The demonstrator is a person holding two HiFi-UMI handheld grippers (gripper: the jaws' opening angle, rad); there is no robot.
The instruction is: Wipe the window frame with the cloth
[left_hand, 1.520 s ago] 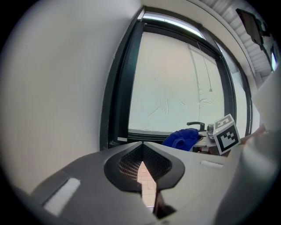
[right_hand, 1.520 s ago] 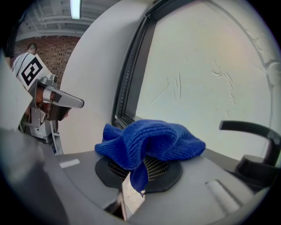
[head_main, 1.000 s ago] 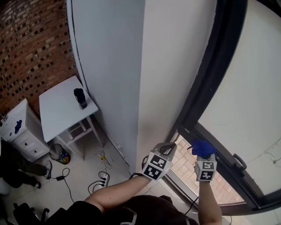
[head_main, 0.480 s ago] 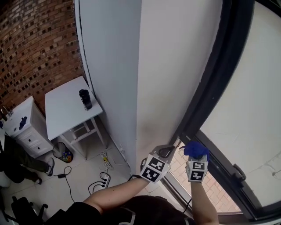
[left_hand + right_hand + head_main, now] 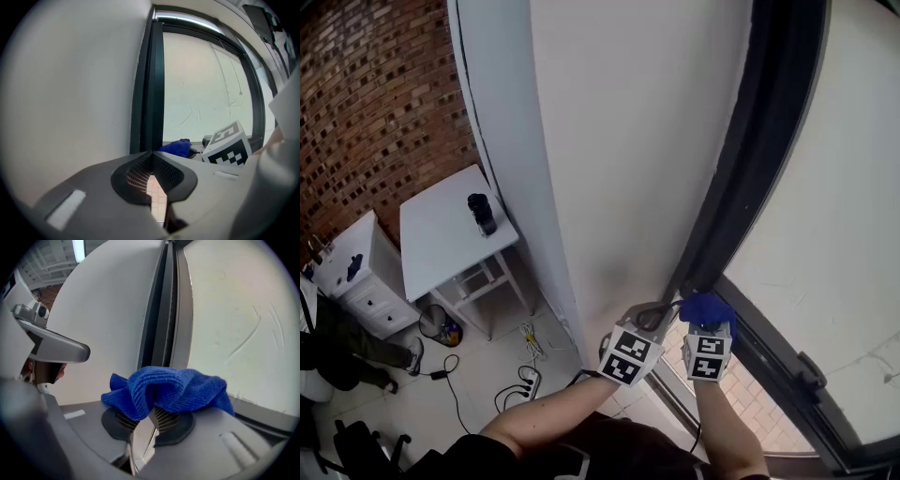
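The cloth (image 5: 705, 307), blue and bunched, is clamped between the jaws of the right tool (image 5: 706, 322). It sits at the dark window frame (image 5: 757, 150), at the corner where the upright member meets the lower rail; one second ago it was further along the rail, away from that corner. The left tool (image 5: 651, 315) hangs just beside it on the wall (image 5: 628, 141) side, jaws together at the tips with nothing between them, and has shifted the same way as the right tool.
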